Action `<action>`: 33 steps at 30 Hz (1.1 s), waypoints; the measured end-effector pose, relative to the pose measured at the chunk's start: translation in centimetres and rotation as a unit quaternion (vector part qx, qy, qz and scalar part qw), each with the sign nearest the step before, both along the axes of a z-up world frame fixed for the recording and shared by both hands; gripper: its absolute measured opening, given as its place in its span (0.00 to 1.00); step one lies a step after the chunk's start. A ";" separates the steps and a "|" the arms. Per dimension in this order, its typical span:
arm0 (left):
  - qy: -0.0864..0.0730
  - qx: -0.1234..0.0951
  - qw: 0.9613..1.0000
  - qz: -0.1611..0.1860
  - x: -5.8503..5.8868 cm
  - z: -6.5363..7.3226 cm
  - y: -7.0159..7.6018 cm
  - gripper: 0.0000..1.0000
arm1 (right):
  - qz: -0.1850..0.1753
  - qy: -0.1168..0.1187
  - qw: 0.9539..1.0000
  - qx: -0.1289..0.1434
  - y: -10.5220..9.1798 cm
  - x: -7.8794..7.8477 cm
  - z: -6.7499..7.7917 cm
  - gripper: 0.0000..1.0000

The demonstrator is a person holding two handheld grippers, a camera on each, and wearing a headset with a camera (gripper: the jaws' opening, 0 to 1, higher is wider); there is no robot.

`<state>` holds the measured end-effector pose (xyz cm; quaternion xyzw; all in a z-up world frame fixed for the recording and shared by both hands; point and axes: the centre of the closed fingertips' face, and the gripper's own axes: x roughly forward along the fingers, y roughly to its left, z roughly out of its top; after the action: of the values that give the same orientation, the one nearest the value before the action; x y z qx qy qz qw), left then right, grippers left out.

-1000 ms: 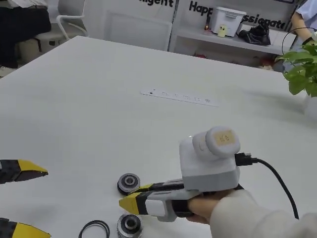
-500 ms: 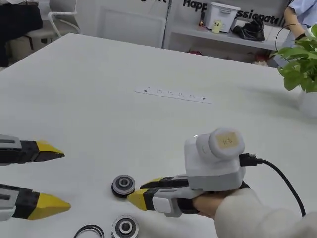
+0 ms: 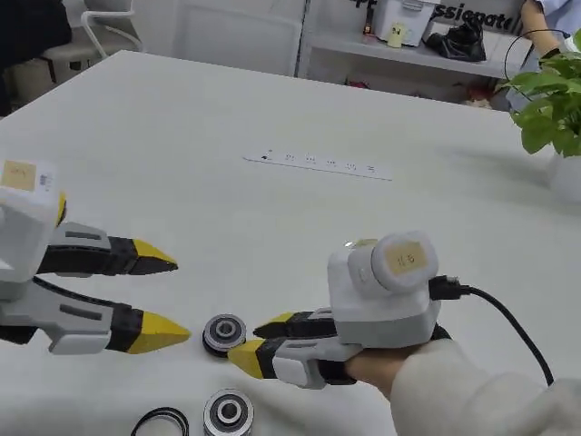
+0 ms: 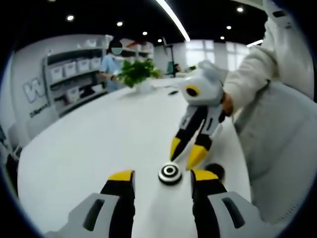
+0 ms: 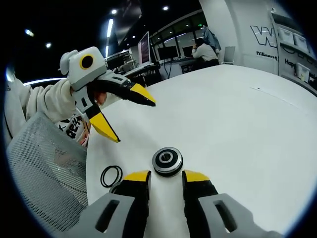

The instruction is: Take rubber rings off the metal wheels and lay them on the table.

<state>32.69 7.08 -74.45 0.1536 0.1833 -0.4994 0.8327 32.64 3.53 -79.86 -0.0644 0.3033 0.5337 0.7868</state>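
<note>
Yellow-tipped, in the head view: left gripper (image 3: 179,300) and right gripper (image 3: 254,338) flanking the metal wheel (image 3: 224,333) on the table (image 3: 272,209), both gaping, grasping nothing. In the left gripper view, risking shoving the wheel aside. In the right gripper view, risking pinching metal, missing the rubber ring (image 5: 167,173).

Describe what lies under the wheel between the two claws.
The wheel lies flat on the white table, which shows bare around it. Its underside is covered; anything beneath cannot be seen.
</note>
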 end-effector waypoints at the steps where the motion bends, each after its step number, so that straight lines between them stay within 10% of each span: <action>1: 0.001 0.000 1.000 0.000 0.2 -0.2 -0.4 0.44 | 0.002 -0.006 1.000 0.000 0.1 0.1 0.0 0.22; 18: 0.028 0.034 0.999 -0.026 1.0 -4.3 -3.2 0.17 | 0.022 -0.023 0.999 -0.008 0.3 0.4 -0.5 0.21; 33: 0.048 0.025 0.998 -0.020 0.6 -4.7 -3.4 0.14 | 0.043 -0.037 0.998 -0.029 0.1 0.0 -0.9 0.13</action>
<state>33.29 3.70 -79.14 0.1538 0.2322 -0.5182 0.8086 32.68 3.62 -80.71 -0.1198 0.2858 0.5549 0.7720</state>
